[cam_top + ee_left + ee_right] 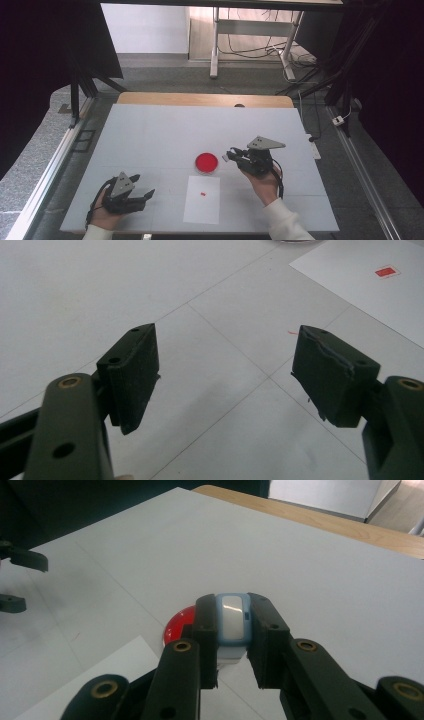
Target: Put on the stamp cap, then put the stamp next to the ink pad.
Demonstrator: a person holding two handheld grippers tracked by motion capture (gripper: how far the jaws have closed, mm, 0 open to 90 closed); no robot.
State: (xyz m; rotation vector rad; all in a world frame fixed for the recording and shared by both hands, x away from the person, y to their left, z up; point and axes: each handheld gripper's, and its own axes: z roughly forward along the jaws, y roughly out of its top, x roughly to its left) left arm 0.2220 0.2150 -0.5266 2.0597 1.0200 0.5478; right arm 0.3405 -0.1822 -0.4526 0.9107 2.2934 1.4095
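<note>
Right claw (232, 630), right gripper view: the 2 black jaws are clamped on a small light-blue block with a glossy white face (233, 620), which stands upright between the pads and fills the gap between them. In the high view the same claw (234, 156) hangs over the white table (150, 130), its tips pointing toward the red dish.

The red round dish (206, 162) lies just beyond and below the jaw tips; in the right gripper view its red rim (181, 625) shows to the left of the held block, partly hidden by the jaw. The dish is shallow and circular, with a clear edge.

A white sheet of paper (202, 199), flat and rectangular, lies near the right claw on the person's side of the dish and carries 1 small red mark (202, 193).

Left claw (225, 375): the 2 jaws stand wide apart with bare table between them; the pads are matt black, blocky and worn at the edges. The paper (360, 285) lies ahead and to the right of this claw.
</note>
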